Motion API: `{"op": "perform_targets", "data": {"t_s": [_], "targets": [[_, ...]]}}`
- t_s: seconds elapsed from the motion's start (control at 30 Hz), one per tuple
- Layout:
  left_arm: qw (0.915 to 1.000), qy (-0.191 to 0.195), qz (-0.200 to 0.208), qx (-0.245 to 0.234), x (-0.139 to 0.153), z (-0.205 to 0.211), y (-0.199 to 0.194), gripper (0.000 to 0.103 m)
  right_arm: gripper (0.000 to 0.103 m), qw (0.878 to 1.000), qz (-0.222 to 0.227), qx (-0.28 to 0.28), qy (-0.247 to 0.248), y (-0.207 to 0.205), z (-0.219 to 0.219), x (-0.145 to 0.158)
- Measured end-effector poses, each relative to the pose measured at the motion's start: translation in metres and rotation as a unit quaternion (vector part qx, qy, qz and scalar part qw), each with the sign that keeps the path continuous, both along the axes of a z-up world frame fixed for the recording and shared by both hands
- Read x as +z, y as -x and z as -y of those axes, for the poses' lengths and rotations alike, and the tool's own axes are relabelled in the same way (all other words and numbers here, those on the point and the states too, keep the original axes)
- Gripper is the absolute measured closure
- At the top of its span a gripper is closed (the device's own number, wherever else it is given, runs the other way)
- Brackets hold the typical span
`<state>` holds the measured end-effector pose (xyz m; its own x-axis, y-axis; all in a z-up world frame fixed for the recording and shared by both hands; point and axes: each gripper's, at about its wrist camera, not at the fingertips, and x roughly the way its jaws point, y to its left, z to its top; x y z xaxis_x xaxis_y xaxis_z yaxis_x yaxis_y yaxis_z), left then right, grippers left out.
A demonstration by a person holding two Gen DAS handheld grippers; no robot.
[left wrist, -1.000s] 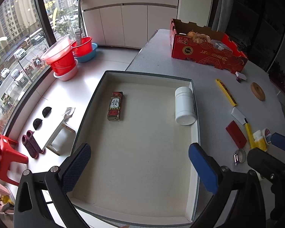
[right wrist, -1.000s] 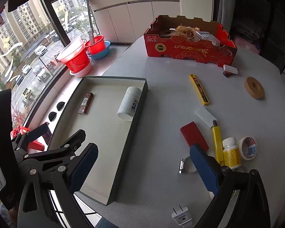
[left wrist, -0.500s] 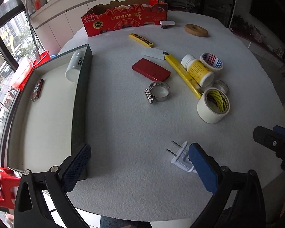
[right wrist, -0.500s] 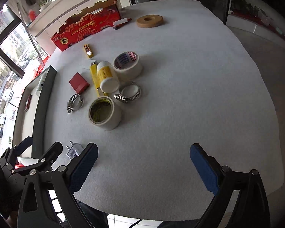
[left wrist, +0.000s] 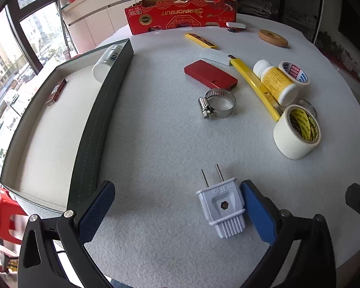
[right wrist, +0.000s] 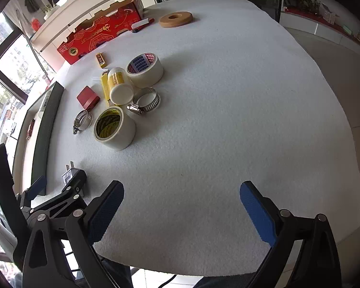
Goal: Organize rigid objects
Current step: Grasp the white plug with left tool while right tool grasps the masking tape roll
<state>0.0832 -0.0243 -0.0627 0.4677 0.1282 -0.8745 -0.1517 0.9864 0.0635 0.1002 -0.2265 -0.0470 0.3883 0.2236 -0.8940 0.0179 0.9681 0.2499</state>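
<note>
My left gripper (left wrist: 175, 210) is open low over the grey table; a pale blue two-pin plug (left wrist: 222, 204) lies just inside its right finger. The open grey tray (left wrist: 100, 110) at left holds a white bottle (left wrist: 105, 60) and a small red block (left wrist: 56, 92). Beyond lie a hose clamp (left wrist: 218, 103), a red flat case (left wrist: 210, 74), a yellow cutter (left wrist: 254, 84), a yellow pill bottle (left wrist: 278, 81) and two tape rolls (left wrist: 297, 130). My right gripper (right wrist: 181, 212) is open and empty over bare table; the left gripper (right wrist: 57, 187) shows at its left.
A red cardboard box (left wrist: 180, 15) stands at the table's far edge, with a yellow strip (left wrist: 200, 40), a white eraser-like block (left wrist: 236, 25) and a wooden ring (left wrist: 273, 38) near it. The table's near edge lies just below both grippers.
Both grippers have swung right, away from the tray, and dropped toward the near table edge. The left one has closed in on the plug, which now lies between its fingers.
</note>
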Motion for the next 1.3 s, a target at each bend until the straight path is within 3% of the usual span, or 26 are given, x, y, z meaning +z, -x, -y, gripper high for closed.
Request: {"op": "perform_targets", "data": {"t_s": [0.07, 0.23, 0.33, 0.43, 0.47, 0.53, 0.57, 0.6, 0.67, 0.73, 0.83, 0.87, 0.9, 1.07, 1.3], "targets": [[0.9996, 0.025, -0.012, 0.011, -0.002, -0.007, -0.002, 0.000, 0.005, 1.000, 0.006, 0.016, 0.001, -0.011, -0.016, 0.000], [0.9997, 0.008, 0.008, 0.023, -0.002, -0.001, 0.005, 0.000, 0.005, 0.998, 0.017, 0.059, 0.020, -0.040, -0.056, -0.005], [0.9986, 0.034, 0.008, 0.040, -0.004, -0.007, 0.006, 0.000, 0.005, 0.997, 0.016, 0.071, 0.029, -0.053, -0.070, -0.011], [0.9981, 0.034, 0.008, 0.050, -0.004, -0.005, 0.005, 0.000, 0.005, 0.996, 0.010, 0.078, 0.039, -0.061, -0.079, -0.017], [0.9979, 0.033, 0.005, 0.056, -0.004, -0.004, 0.004, 0.000, 0.009, 0.996, 0.008, 0.079, 0.047, -0.063, -0.082, -0.018], [0.9978, 0.033, 0.002, 0.058, -0.003, -0.001, 0.005, 0.000, 0.033, 0.992, 0.026, 0.085, 0.092, -0.059, -0.086, -0.016], [0.9981, 0.033, 0.000, 0.052, -0.003, 0.001, 0.005, 0.000, 0.049, 0.991, 0.031, 0.095, 0.089, -0.058, -0.086, -0.014], [0.9985, 0.033, -0.002, 0.043, -0.003, 0.005, 0.004, 0.000, 0.053, 0.991, 0.029, 0.098, 0.082, -0.056, -0.084, -0.013], [0.9992, 0.033, -0.007, 0.023, -0.003, 0.013, 0.004, 0.002, 0.053, 0.993, 0.022, 0.090, 0.072, -0.051, -0.073, -0.012], [0.9994, 0.034, -0.004, 0.008, 0.000, 0.019, 0.005, 0.010, 0.053, 0.995, 0.022, 0.071, 0.064, -0.043, -0.057, -0.009], [0.9991, 0.036, 0.000, -0.023, 0.006, 0.027, 0.008, 0.035, 0.053, 0.997, 0.024, 0.046, 0.054, -0.030, -0.032, -0.002], [0.9988, 0.036, 0.001, -0.033, 0.008, 0.030, 0.009, 0.055, 0.053, 0.998, 0.028, 0.038, 0.051, -0.026, -0.024, 0.001], [0.9984, 0.037, 0.000, -0.041, 0.010, 0.031, 0.010, 0.066, 0.053, 0.998, 0.032, 0.032, 0.050, -0.021, -0.019, 0.006], [0.9955, 0.075, -0.018, -0.055, 0.016, 0.029, 0.020, 0.066, 0.053, 0.997, 0.054, 0.024, 0.050, -0.003, -0.008, 0.022], [0.9954, 0.069, 0.009, -0.065, 0.044, 0.029, 0.030, 0.066, 0.053, 0.995, 0.081, 0.039, 0.053, 0.009, -0.018, 0.047]]}}
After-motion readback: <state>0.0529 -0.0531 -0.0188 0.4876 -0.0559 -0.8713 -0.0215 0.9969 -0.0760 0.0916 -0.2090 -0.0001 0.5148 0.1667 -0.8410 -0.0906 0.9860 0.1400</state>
